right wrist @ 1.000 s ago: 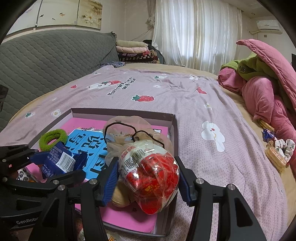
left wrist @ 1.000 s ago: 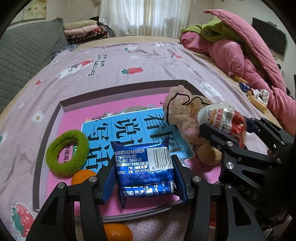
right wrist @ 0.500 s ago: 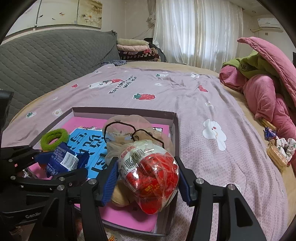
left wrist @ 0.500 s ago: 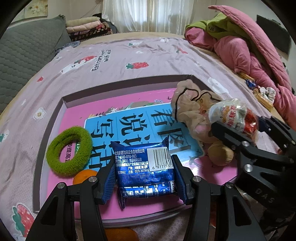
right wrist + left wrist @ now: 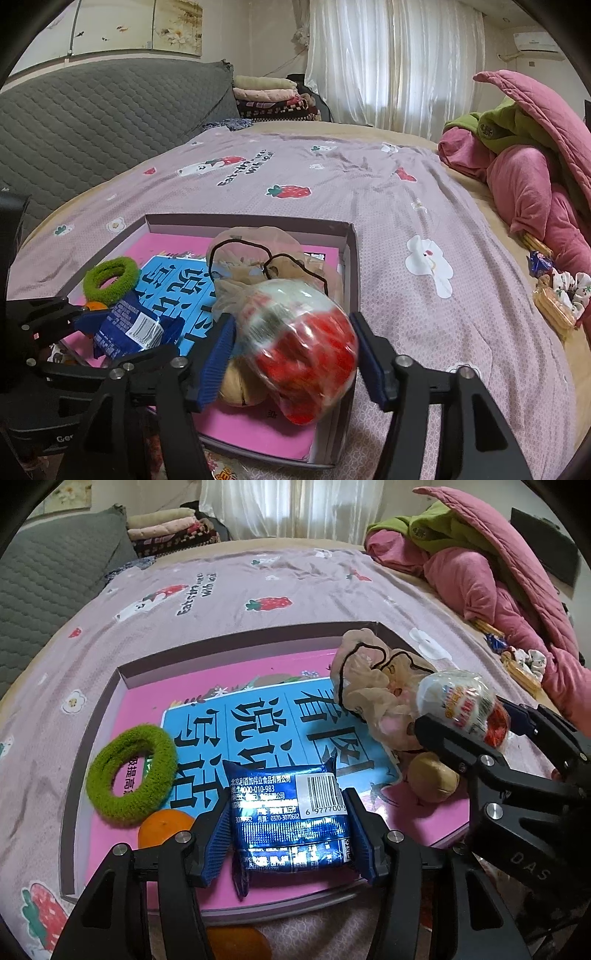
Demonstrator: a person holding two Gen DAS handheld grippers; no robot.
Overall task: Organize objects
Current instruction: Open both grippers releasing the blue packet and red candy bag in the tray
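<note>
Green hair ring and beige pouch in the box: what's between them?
Left wrist view: between the green hair ring and the beige pouch lies only the blue book cover.

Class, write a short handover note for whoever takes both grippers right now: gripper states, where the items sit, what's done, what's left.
Left gripper: shut on the blue snack packet, over the near part of the box.
Right gripper: jaws have just been opening; the red-and-white candy bag is loose between them, at the box's near right corner.
Done: green hair ring, orange and beige pouch are in the box.
Left: settle both packets inside; then probably the second orange outside the near wall.
</note>
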